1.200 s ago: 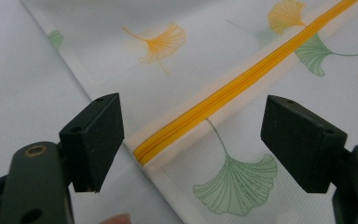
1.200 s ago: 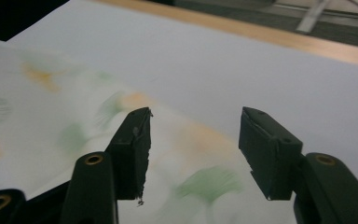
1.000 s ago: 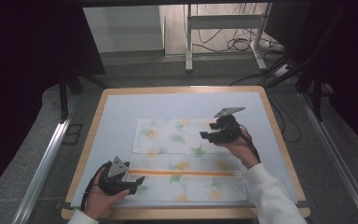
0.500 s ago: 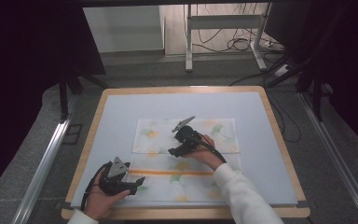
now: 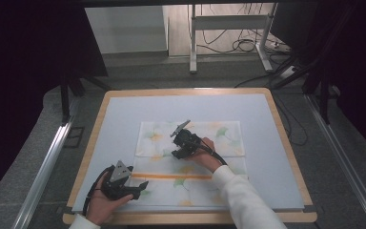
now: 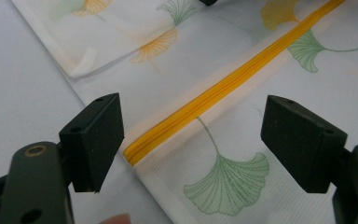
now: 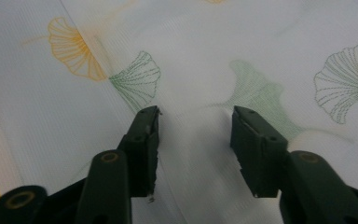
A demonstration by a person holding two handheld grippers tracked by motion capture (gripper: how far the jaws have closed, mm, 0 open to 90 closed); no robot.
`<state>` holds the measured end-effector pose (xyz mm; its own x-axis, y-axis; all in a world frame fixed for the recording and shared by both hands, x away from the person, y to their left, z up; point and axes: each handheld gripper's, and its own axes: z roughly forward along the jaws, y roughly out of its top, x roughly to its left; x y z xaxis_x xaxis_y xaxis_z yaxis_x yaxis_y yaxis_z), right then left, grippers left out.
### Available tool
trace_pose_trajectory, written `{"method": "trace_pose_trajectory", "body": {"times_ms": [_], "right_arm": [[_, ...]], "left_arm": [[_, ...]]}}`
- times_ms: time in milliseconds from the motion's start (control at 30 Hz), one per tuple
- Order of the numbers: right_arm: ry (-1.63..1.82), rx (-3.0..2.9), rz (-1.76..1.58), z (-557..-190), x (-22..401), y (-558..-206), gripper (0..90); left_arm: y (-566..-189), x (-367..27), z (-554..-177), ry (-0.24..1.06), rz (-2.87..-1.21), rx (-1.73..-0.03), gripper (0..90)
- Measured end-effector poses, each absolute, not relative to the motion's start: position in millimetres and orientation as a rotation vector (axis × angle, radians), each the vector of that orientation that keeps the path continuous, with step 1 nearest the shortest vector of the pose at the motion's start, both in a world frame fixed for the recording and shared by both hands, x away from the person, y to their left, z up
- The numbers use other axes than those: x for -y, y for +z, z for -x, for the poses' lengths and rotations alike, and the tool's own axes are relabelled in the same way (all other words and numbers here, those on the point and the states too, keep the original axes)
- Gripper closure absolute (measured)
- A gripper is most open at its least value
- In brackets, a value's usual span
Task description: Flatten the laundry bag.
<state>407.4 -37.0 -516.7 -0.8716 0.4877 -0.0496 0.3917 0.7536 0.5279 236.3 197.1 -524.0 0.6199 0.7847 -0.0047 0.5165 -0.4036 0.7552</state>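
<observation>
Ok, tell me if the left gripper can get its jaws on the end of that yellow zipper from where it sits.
Probably yes. The left gripper is open, its jaws standing either side of the yellow zipper, whose end lies just ahead between them on the mesh bag. Nothing lies in between.

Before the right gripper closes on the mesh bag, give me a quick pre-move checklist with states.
1. Right gripper jaws open: ok, gap visible between them.
2. Right gripper over the ginkgo-print mesh bag, at the folded flap: ok in the high view.
3. Fabric between the right jaws: cannot tell; the tips sit at the cloth, but contact is unclear.
4. Left gripper open and holding nothing: ok.
5. Left gripper lined up on the yellow zipper end: ok, the zipper end lies between its jaws.
6. Bag fully on the white table mat: ok.
</observation>
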Motion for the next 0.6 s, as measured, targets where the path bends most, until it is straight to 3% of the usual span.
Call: {"method": "trace_pose_trajectory", "body": {"times_ms": [33,100,267,600], "right_arm": [[0.759,-2.769,-0.701,-407.6,37.1,-515.9,59.6],[0.758,-2.768,-0.709,-407.8,37.4,-515.6,62.6],[0.744,-2.749,-0.728,-411.2,39.6,-514.3,85.6],[0.894,-2.707,-0.764,-420.8,46.3,-500.1,88.3]], "left_arm": [[-523.6,-196.8,-236.0,0.458,-2.096,-1.016,21.3],[-523.5,-196.7,-235.7,0.460,-2.094,-1.014,21.3],[-523.8,-196.9,-236.0,0.459,-2.095,-1.017,21.2],[-524.0,-197.3,-236.5,0.457,-2.097,-1.013,21.3]]}}
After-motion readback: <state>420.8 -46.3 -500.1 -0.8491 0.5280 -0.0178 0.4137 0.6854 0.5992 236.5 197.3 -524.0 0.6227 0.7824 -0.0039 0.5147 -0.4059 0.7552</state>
